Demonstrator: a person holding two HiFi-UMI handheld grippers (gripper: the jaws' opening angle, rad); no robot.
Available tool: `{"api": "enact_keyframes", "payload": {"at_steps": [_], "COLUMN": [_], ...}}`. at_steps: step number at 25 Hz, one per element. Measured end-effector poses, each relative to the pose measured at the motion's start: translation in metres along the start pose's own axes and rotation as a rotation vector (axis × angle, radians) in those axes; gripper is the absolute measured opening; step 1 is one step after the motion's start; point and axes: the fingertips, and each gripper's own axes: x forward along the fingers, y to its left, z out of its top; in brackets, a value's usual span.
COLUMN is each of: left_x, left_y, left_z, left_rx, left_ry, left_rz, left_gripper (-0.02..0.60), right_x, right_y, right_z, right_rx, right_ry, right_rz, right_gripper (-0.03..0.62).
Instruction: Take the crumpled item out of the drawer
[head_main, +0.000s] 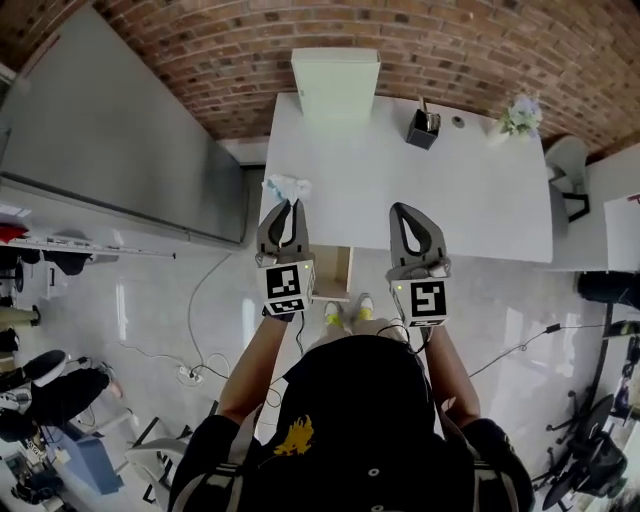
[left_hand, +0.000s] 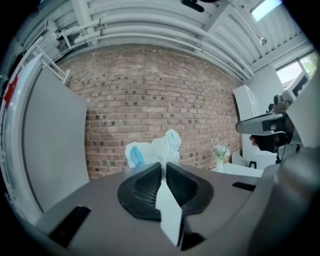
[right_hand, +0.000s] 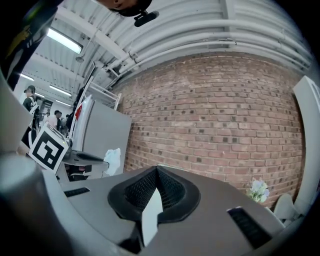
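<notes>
The left gripper (head_main: 284, 208) pinches the crumpled item (head_main: 287, 187) in its closed tips, above the table's (head_main: 480, 190) nine-o'clock edge. The right gripper (head_main: 400, 210) is closed and empty. At one o'clock, a dark cup (head_main: 422, 130) holds pens.

**Crumpled wad at the left fingertips, over the tabletop's corner**

The left gripper (head_main: 289, 205) is up over the near left corner of the white tabletop (head_main: 470, 200). Its fingers (head_main: 272, 232) are drawn together, with a crumpled wad (head_main: 287, 187), white with a touch of blue, at their tips. The right gripper (head_main: 399, 210) is level with it and well apart, fingers together and bare. Between them, below the tabletop's near edge, a pale wooden drawer (head_main: 333, 270) juts out. At the far edge stand a pale box (head_main: 335, 85), a dark pen holder (head_main: 423, 128) and a small bunch of flowers (head_main: 520, 113), before a brick wall (head_main: 450, 40). A grey panel (head_main: 110, 130) leans on the left.
</notes>
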Motion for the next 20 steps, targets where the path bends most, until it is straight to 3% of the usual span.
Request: {"api": "enact_keyframes", "payload": {"at_steps": [3,6,13,17,20], "left_x": [0.002,0.004,0.004,0.004,0.005], "left_y": [-0.005,-0.008,-0.010,-0.010,-0.012], "left_z": [0.030,0.042,0.057,0.058,0.061], "left_rx": [0.050,0.047,0.054,0.060,0.063], "left_ry": [-0.058,-0.077,-0.092,-0.091,-0.096], "left_rz": [-0.011,-0.014,-0.028,-0.030,-0.034], "left_gripper": [0.044,0.044,0.044,0.044,0.044], "right_x": [-0.001,-0.002,0.000,0.000,0.002], "right_y": [-0.010,-0.019,-0.025,-0.027,-0.030], "right_z": [0.022,0.030,0.041,0.032,0.036], "right_rx": [-0.026,-0.052,-0.049,-0.037,-0.047], "right_ry": [-0.045,-0.056,-0.084,-0.029,-0.048], "right_rz": [-0.009,-0.018,-0.036,-0.039,-0.045], "right_gripper": [0.026,0.026,0.026,0.026,0.026]}}
